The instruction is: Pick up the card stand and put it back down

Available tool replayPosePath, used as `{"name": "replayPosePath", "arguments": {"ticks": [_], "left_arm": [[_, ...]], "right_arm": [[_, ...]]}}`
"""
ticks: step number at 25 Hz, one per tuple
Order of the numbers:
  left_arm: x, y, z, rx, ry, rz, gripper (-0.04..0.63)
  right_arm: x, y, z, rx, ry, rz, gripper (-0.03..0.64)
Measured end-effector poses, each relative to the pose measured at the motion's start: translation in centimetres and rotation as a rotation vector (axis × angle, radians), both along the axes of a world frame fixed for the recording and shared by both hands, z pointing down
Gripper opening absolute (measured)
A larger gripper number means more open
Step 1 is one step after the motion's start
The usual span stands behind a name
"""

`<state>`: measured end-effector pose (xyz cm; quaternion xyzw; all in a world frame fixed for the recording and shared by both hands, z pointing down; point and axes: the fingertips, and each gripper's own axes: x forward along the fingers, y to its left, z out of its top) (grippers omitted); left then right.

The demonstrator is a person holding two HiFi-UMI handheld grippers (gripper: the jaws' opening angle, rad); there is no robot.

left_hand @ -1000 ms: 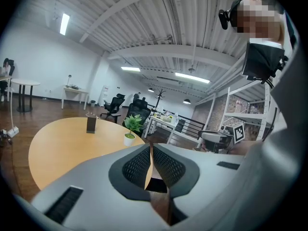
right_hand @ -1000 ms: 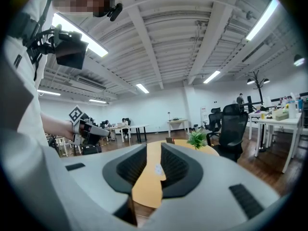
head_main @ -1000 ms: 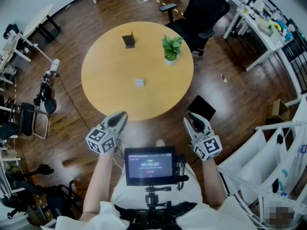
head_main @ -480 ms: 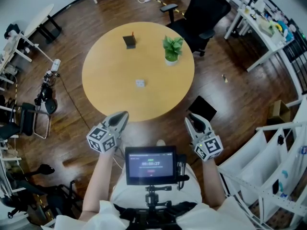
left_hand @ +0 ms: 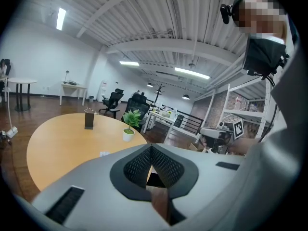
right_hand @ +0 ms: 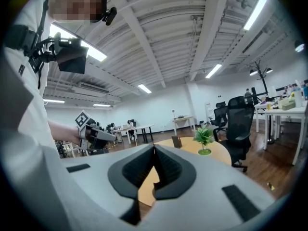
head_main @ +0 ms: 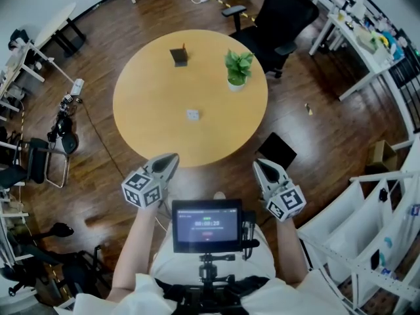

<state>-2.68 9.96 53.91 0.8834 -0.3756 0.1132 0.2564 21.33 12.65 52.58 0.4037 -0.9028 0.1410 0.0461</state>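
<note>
Dark card stand (head_main: 178, 56) upright at the far side of the round wooden desk (head_main: 151, 123); left tool (head_main: 172, 157) closed, right tool (head_main: 260, 165) just closed, both empty, nowhere near; pre-grab or post-putdown, dunno

Round wooden table (head_main: 147, 120): card stand (head_main: 178, 56) at 12 o'clock, potted plant (head_main: 237, 69) at 2 o'clock, small white object (head_main: 192, 115) near centre.

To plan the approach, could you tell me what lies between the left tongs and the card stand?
In the head view, only bare table separates left tongs from card stand; a small white object sits just right.
</note>
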Motion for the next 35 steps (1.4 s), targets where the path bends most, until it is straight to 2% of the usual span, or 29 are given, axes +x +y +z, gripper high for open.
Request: {"name": "replayPosePath", "arguments": {"ticks": [12, 19, 26, 35], "left_arm": [[1.3, 0.9, 1.1, -0.035, -0.016, 0.052, 0.002], [1.1, 2.1, 1.0, -0.076, 0.037, 0.055, 0.002], [0.9, 2.1, 0.8, -0.048, 0.015, 0.042, 0.002], [1.5, 2.4, 0.8, -0.050, 0.026, 0.050, 0.002]], "right_arm": [[-2.2, 0.2, 0.4, -0.043, -0.019, -0.079, 0.003], [-3.3, 1.4, 1.0, -0.045, 0.025, -0.111, 0.003], [-2.9, 2.0, 1.3, -0.040, 0.033, -0.104, 0.003], [-2.1, 2.5, 1.6, -0.032, 0.059, -0.083, 0.003]]}}
